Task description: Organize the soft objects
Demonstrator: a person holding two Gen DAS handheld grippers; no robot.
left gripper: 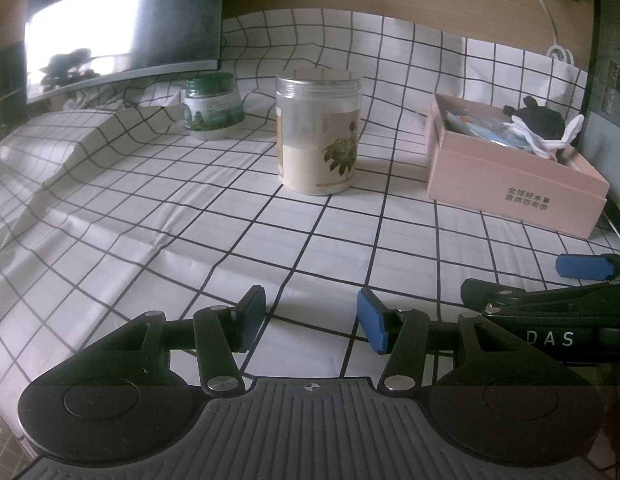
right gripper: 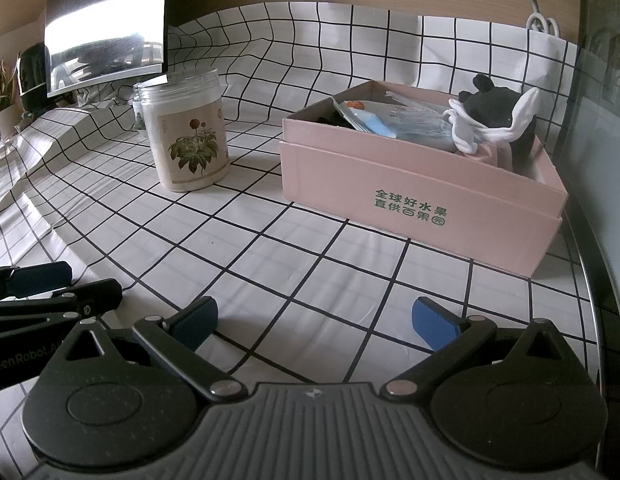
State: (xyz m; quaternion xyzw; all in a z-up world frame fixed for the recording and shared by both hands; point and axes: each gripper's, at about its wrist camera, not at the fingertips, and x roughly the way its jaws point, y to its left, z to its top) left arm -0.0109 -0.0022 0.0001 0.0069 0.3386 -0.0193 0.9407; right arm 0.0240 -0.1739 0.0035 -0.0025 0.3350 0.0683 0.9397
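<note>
A pink cardboard box stands at the right of the checked tablecloth; it also shows in the left wrist view. Inside it lie a black plush toy, white socks draped over it, and blue-and-white soft packets. My left gripper is open and empty, low over the cloth, well short of the box. My right gripper is open and empty, in front of the box. Each gripper's fingers show at the edge of the other's view.
A clear jar with a plant label stands mid-table, a green-lidded tub behind it. A dark monitor is at the back left. A white cable hangs at the back right. The table's edge runs right of the box.
</note>
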